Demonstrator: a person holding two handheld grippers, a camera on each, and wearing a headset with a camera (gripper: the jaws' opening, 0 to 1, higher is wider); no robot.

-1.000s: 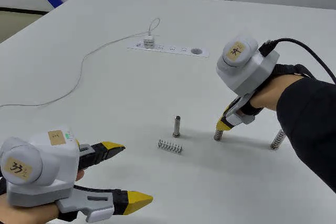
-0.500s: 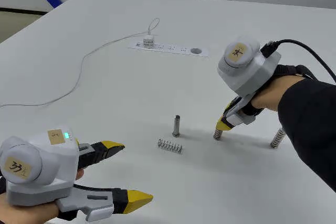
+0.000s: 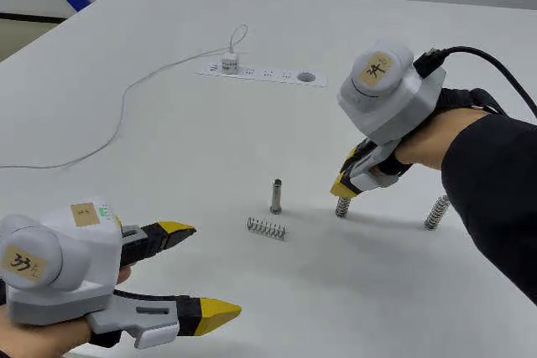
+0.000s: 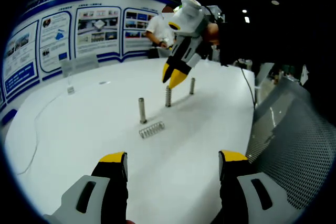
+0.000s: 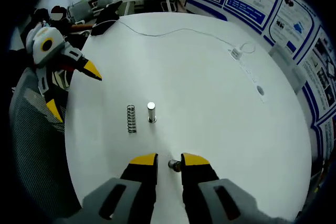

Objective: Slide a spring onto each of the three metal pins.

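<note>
Over the spring-clad middle pin (image 3: 342,206) the right gripper (image 3: 342,191) hangs, jaws narrowly apart, probably gripping nothing. The left gripper (image 3: 201,270) gapes wide. Best pinch the loose spring (image 3: 267,227), lying just beside the bare pin (image 3: 276,196), near one end, stand it upright over that pin's tip, then lower it straight.

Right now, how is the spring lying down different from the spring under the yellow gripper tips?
The lying spring rests flat on its side on the table; the upright spring stands on end. The lying spring is on no pin; the upright spring sits around a pin. No gripper is close to the lying spring; the right gripper hovers just above the upright spring. Both are metal coils.
</note>
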